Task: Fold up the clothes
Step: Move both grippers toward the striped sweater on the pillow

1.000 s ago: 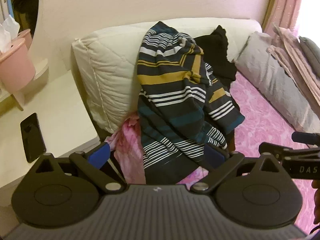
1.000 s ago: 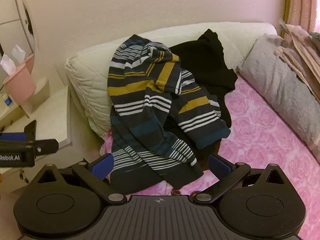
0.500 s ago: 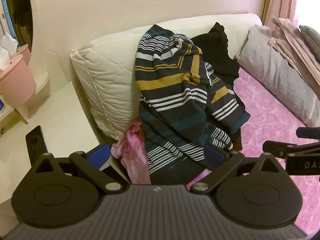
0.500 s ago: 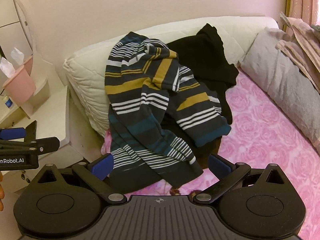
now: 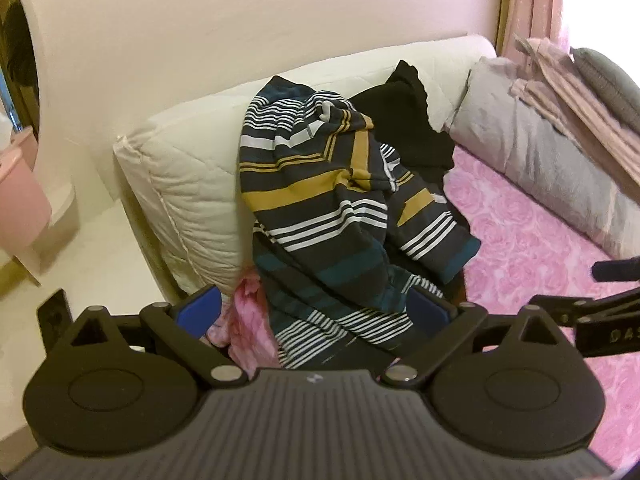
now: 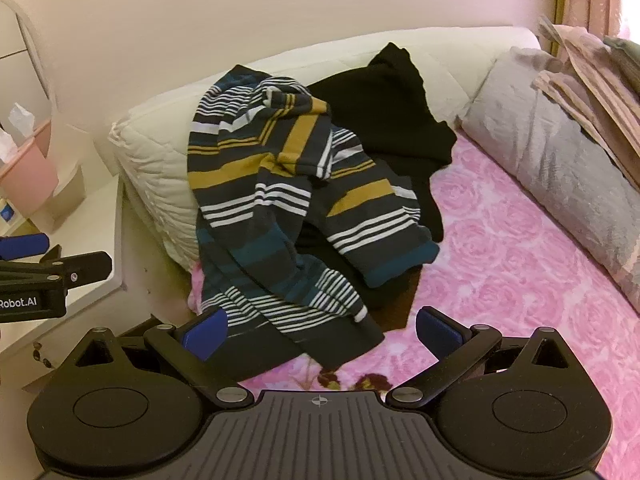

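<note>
Left wrist view has moved nearer the striped sweater [image 5: 332, 216], heaped against the cream pillow [image 5: 188, 184] on the pink bed [image 5: 528, 264]. Left hand-held gripper [image 5: 316, 308] and right hand-held gripper [image 6: 320, 330] gape, holding nothing.

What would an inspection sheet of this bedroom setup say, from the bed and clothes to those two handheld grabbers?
Surface: bed with pink rose-patterned sheet, mostly bare on the right.
Job's things: striped sweater, unfolded, draped from the cream pillow down onto the sheet; black garment beside and partly under it.
Clutter: grey pillow with pinkish folded fabric on top; pink floral cloth under the sweater's left edge.
Grippers: left gripper open, holding nothing; right gripper open, holding nothing; both short of the sweater's lower hem.
Cables: nothing seen.
Surroundings: pale wall, cream bedside table, pink tissue holder, pink curtain.
</note>
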